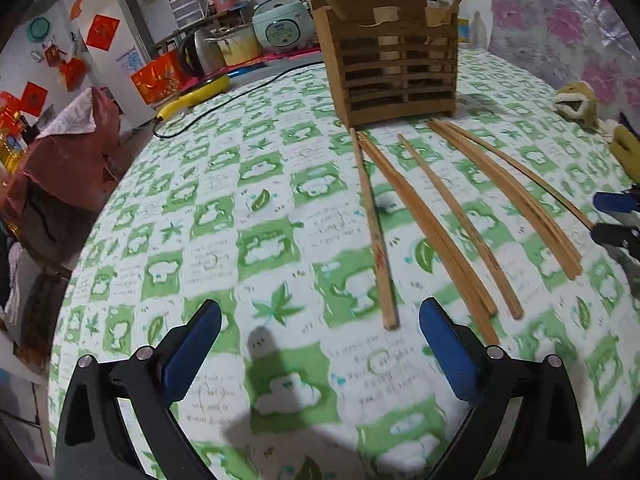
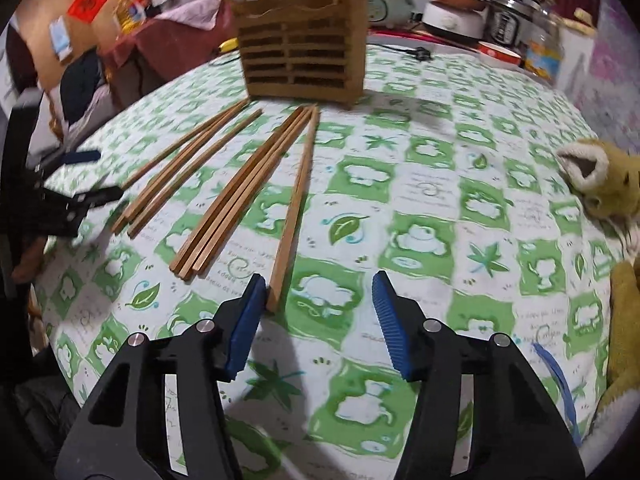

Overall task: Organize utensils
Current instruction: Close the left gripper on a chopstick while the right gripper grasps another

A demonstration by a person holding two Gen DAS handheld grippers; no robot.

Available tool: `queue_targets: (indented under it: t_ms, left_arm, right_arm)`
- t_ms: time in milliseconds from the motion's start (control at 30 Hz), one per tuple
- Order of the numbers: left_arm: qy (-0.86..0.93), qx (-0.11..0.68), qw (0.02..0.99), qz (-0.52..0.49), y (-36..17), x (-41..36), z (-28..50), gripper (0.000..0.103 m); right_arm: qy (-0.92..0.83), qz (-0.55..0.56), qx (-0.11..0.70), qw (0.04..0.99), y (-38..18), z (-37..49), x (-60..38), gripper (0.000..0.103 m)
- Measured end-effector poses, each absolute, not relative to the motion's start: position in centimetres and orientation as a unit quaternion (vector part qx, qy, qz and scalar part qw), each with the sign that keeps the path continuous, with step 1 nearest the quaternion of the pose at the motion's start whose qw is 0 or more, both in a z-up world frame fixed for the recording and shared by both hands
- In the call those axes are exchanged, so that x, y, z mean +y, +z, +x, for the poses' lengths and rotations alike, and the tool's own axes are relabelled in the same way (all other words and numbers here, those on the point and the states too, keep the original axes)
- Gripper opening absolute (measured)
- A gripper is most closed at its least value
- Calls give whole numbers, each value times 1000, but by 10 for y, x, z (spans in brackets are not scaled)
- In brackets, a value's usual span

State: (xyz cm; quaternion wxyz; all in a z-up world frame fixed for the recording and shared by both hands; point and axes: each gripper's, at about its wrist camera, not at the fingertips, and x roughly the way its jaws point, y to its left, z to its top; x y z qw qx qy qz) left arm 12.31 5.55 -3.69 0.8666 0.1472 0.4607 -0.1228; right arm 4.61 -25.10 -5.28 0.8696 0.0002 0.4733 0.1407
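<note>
Green-and-white leaf-print tablecloth [image 1: 280, 208] — brown wooden chopsticks [image 1: 456, 220].

Chopsticks [image 2: 224, 196]: bare matt wood, square-cut ends; slatted holder [image 1: 394, 60], upper centre: darker worn wood. Tablecloth [image 1: 280, 208]: glossy printed plastic, green and white. Gripper pads [image 2: 386, 320]: ribbed blue rubber on matt black plastic arms with bright metal pins.

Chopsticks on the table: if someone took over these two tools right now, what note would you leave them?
Left tool: open, holding nothing, over the tablecloth near the leftmost chopstick.
Right tool: open, holding nothing; its left finger sits beside the near end of the single chopstick, not gripping it.
Chopsticks lie in loose groups in front of the wooden holder.
Done: a couple of sticks already stand in the holder.
Left: pick up every chopstick on the table and drop it into the holder.
</note>
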Motion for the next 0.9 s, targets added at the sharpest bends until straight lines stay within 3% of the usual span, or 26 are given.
queue_targets:
  t_ms: [200,267,333,567,667,833,900]
  left_arm:
    - [-134,457,869,137,-34,56,115,97]
    - [-138,461,866,133,-35,56,116,93]
    - [-145,471,861,127,-38,55,117,80]
    - [-166,480,852,126,-43,44,126,63]
    - [-181,488,848,102,-43,45,131,49]
    - [-192,479,850,104,-42,37,124,10]
    - [-192,475,852,110,-42,35,120,8]
  right_arm:
    - [144,2,465,873,-51,46,-250,54]
    - [144,7,463,874,-51,45,-253,54]
    - [143,10,462,875,-50,44,-254,54]
    - [147,4,458,877,-49,44,-250,53]
    - [151,0,463,874,-50,45,-247,43]
    - [155,0,470,869,-53,46,-246,35]
    - [155,-1,472,868,-54,47,-246,35]
